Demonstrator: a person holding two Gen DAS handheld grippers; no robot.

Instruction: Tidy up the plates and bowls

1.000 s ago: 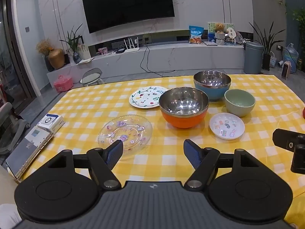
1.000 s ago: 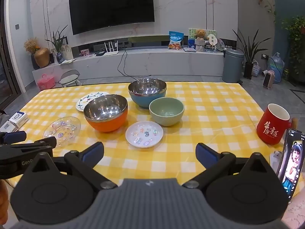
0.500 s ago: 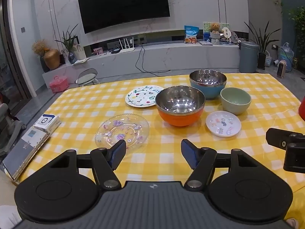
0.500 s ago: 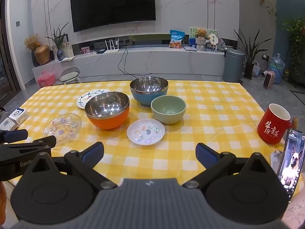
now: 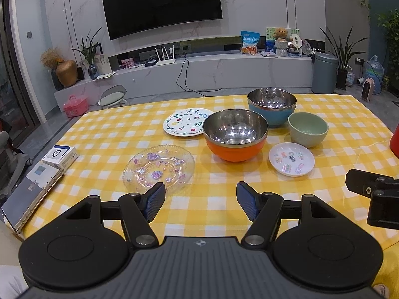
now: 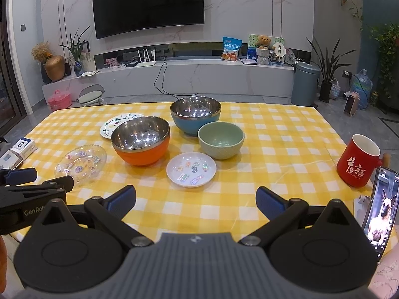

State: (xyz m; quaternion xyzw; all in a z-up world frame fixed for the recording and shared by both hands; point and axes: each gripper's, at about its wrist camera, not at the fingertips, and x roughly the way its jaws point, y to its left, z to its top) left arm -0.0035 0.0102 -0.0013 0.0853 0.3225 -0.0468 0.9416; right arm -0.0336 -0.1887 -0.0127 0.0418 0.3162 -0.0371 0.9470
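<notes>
— Since nothing is stacked yet, why do both grippers hang back at the near edge of the table (image 5: 104, 134)?

— My guess: they are picking a first piece. The left gripper (image 5: 200, 200) has its jaws spread wide and empty, just short of the glass plate (image 5: 158, 168). The right gripper (image 6: 195, 200) is equally released, facing the small white dish (image 6: 191, 169).

— Where are the bowls?

— Mid-table, close together: orange bowl (image 5: 235, 137), blue bowl (image 5: 271, 109) behind it toward the far edge, green bowl (image 5: 307, 129) beside them. A painted plate (image 5: 188, 125) lies just left of the orange bowl.

— And the surroundings?

— Yellow checked cloth; a red mug (image 6: 359, 160) and a phone (image 6: 380, 209) at the right edge, a binder (image 5: 30, 194) at the left. Beyond, a living room with a wall TV (image 5: 162, 2).
</notes>
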